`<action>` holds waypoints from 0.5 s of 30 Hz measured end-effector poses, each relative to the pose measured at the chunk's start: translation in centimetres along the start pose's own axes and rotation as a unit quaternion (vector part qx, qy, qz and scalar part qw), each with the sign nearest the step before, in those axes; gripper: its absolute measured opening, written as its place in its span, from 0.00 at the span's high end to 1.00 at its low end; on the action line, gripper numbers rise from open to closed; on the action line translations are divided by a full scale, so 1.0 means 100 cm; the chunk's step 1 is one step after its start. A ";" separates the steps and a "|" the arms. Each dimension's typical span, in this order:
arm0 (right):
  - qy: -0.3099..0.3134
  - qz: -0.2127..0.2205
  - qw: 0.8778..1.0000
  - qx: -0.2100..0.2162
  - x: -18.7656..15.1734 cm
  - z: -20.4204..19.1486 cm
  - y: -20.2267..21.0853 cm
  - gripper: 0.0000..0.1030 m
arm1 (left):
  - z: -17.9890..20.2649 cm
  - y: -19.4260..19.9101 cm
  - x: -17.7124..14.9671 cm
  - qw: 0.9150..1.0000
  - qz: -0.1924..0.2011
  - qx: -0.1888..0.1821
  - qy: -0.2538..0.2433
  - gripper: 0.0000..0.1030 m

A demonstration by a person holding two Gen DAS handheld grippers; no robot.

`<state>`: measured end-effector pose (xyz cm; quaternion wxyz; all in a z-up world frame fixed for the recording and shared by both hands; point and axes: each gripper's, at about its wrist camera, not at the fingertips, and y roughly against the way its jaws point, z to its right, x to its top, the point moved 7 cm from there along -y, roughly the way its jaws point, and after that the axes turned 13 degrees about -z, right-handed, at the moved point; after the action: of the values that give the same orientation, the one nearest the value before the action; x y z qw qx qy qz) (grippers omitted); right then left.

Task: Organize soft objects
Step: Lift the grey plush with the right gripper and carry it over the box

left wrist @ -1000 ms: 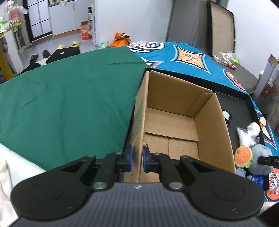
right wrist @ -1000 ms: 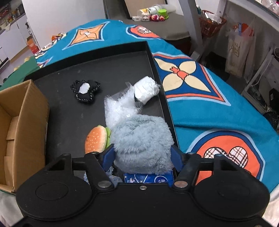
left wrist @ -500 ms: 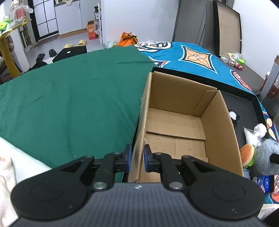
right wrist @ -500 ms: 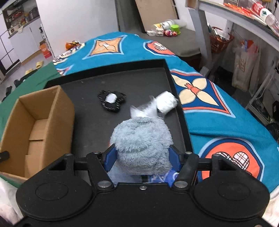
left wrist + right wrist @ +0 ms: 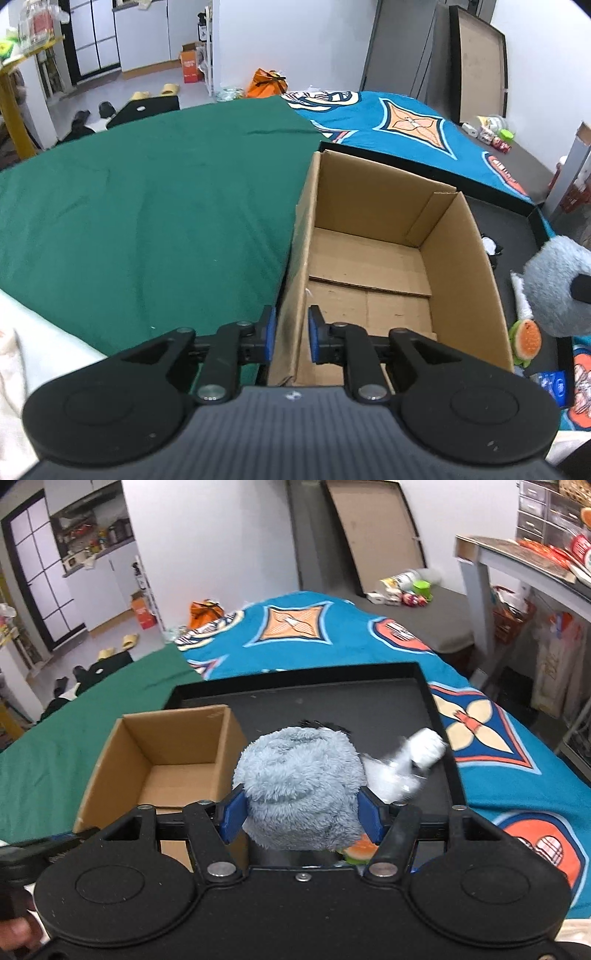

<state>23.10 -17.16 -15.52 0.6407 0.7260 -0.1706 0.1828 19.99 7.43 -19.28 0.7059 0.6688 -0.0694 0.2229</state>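
My left gripper (image 5: 290, 328) is shut on the near left wall of an open, empty cardboard box (image 5: 465, 266), pinching the wall between its blue pads. My right gripper (image 5: 301, 812) is shut on a fluffy grey-blue plush (image 5: 299, 775) and holds it in the air above the black tray (image 5: 369, 698), just right of the box (image 5: 162, 738). The same plush (image 5: 557, 280) shows at the right edge of the left wrist view. A small burger toy (image 5: 526, 338) lies on the tray below it.
A white bundle in clear plastic (image 5: 424, 753) and a small black-and-white toy (image 5: 489, 245) lie on the tray. A green cloth (image 5: 147, 221) covers the surface left of the box, a blue patterned cloth (image 5: 498, 782) the right. A table leg (image 5: 472, 602) stands at the far right.
The right gripper has lifted the plush off the tray and carried it up and left toward the box, uncovering the burger toy. The left gripper stays clamped on the box wall.
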 end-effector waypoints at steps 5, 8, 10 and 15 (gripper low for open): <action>0.014 0.009 1.000 0.016 0.005 -0.020 0.005 0.41 | -0.002 0.000 0.002 1.000 0.011 -0.012 0.004 0.90; 0.021 0.013 0.999 0.030 0.008 -0.031 0.007 0.41 | -0.002 -0.002 0.004 1.000 0.013 -0.017 0.004 0.90; 0.025 0.014 0.999 0.037 0.011 -0.037 0.007 0.41 | -0.002 -0.004 0.004 1.000 0.009 -0.025 0.007 0.90; 0.040 0.014 0.998 0.054 0.013 -0.057 0.006 0.41 | -0.004 -0.008 0.005 1.000 0.004 -0.025 0.006 0.90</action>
<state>23.72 -11.60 -13.76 0.6039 0.7494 -0.1450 0.2295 20.66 7.87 -19.87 0.7221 0.6491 -0.0735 0.2275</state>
